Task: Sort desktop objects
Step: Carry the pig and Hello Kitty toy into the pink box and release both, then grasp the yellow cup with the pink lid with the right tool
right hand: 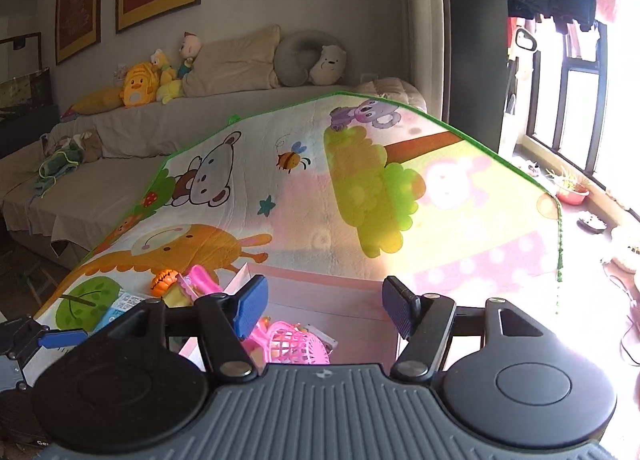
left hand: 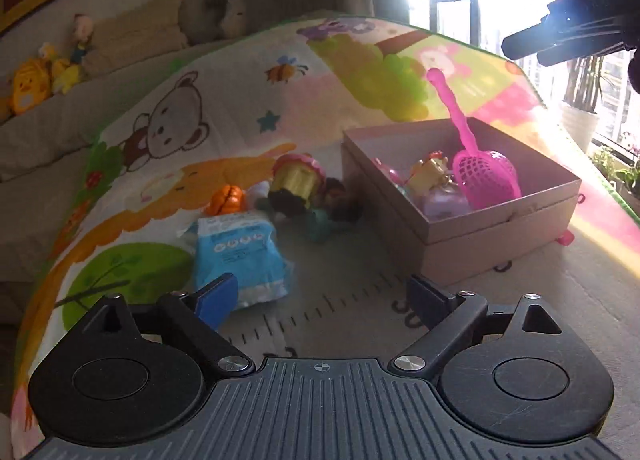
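2 grippers are up, and both stand empty with their jaws spread wide. Nearest the left gripper (left hand: 316, 292), just ahead of its left jaw, lies the blue packet (left hand: 240, 256) flat on the printed mat (left hand: 224, 100) that covers the tabletop. It looks like the next thing to sort, since it is the closest loose item. To take it well, I would lower the left gripper and shift it toward its own left side so the packet sits between the jaws rather than beside one of them, then close across the packet's narrow width; a soft pack will likely crumple, so a low, square bite near its middle should hold better than a pinch at one corner.

Beyond the packet sit 3 or so small toys in a cluster: an orange toy (left hand: 228, 199), a pink-and-gold cupcake toy (left hand: 294, 180) tipped on its side, and darker pieces I cannot make out. Ahead of the right jaw is the cardboard box (left hand: 496, 220), open, already holding a pink scoop (left hand: 484, 176) and some small toys.

Farther off, the right gripper (right hand: 324, 306) hovers above the box, level and pointed across the mat, with the scoop showing just below its left jaw.
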Available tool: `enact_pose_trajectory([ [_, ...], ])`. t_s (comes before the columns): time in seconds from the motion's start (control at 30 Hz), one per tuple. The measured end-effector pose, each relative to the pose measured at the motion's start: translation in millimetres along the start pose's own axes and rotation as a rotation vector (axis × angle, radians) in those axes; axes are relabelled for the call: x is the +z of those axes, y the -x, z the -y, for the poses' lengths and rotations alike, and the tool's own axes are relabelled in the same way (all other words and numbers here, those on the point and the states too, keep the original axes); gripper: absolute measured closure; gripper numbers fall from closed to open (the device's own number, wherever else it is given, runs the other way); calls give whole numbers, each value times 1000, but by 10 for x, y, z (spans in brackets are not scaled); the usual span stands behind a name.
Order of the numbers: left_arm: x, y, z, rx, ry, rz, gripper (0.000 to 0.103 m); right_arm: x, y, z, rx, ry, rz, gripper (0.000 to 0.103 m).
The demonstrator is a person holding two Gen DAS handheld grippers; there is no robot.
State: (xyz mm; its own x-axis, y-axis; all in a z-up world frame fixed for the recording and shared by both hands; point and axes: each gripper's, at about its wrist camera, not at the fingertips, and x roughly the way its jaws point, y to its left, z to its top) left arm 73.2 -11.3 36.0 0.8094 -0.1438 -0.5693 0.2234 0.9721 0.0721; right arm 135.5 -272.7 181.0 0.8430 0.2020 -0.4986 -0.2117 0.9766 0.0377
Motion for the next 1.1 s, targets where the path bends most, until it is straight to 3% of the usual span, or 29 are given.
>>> enact_pose_trajectory([
  [0.17,-254,2,-406,107,113,-7,7,72,-372,-546,90,52,-77,27],
  [0.33,-397,-16,-637,84,221,-9,6,186,-1018,-1045,175,33,-210,20],
  [0.47,-440,15,-750,32,284,27,5,146,-1658,-1407,135,121,-311,21],
  [0.5,-445,13,-773,25,302,28,5,111,-1776,-1472,124,150,-337,22],
  [0.57,-453,6,-805,22,326,28,5,35,-1939,-1575,90,208,-379,35],
  [0.6,-456,7,-816,15,332,30,5,-5,-1973,-1593,92,224,-398,49],
  [0.73,-466,24,-814,6,333,37,5,-54,-1702,-1628,93,252,-369,59],
  [0.9,-464,32,-808,11,332,37,3,-94,-717,-1494,210,223,-248,60],
  [1.0,-455,27,-783,18,322,31,3,-370,-172,-1377,247,220,-240,60],
  [1.1,-436,13,-739,37,298,18,3,-782,110,-1253,188,257,-270,60],
])
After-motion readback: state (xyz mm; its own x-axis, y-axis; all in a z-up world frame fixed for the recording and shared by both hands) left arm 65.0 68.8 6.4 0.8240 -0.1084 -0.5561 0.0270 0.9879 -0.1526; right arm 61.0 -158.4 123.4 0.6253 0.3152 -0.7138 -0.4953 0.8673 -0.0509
